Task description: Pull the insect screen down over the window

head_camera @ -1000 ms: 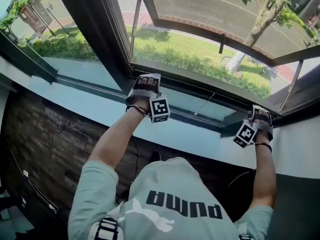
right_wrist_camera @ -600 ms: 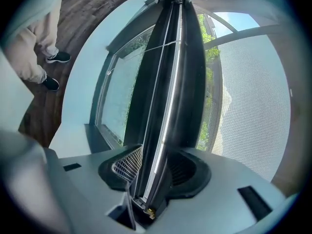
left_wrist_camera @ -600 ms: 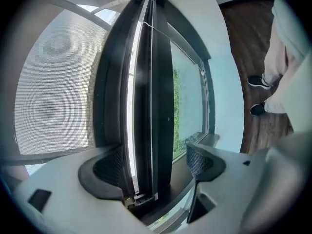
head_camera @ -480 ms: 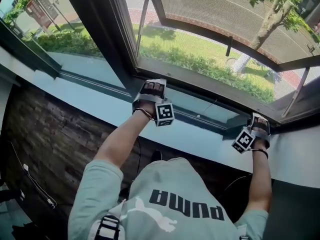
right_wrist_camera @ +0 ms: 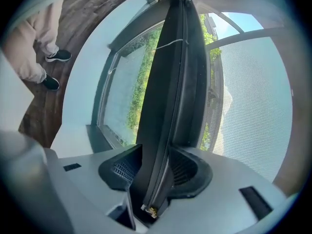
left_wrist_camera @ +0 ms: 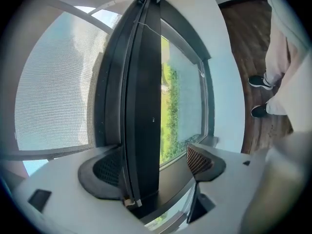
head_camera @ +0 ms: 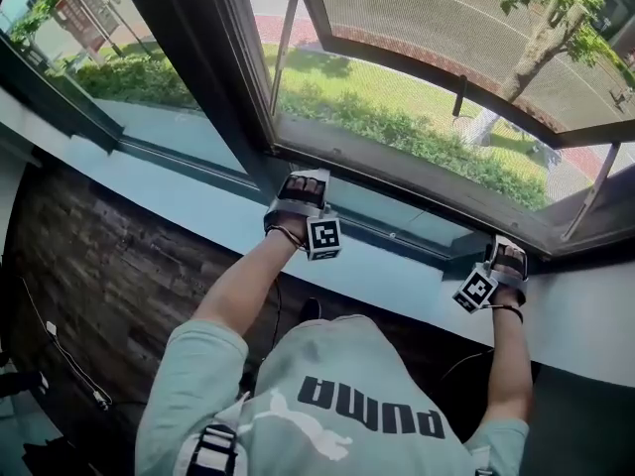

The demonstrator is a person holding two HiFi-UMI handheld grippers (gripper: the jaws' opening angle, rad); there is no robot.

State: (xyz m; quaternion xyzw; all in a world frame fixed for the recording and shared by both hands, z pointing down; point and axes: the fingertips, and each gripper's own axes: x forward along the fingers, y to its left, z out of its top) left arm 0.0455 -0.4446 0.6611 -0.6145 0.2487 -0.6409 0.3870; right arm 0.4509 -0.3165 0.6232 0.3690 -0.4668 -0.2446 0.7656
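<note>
Insect screen (left_wrist_camera: 48, 91) mesh covers the window, its dark bottom bar (left_wrist_camera: 144, 106) low, near the pale sill (head_camera: 198, 206). Your left gripper (head_camera: 302, 184) has its jaws apart around the bar, one pad touching it. Your right gripper (head_camera: 509, 253) is clamped on the bar.

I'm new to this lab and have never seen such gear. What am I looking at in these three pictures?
A person at a window holds a two-jaw gripper in each hand. The head view looks down from a camera on their head; the other two look along each gripper's jaws. The left gripper has the insect screen's dark bottom bar between its jaws, touching one pad, with a gap at the other. The right gripper is closed on the same bar. The mesh stretches beyond it; the pale windowsill lies beneath.
</note>
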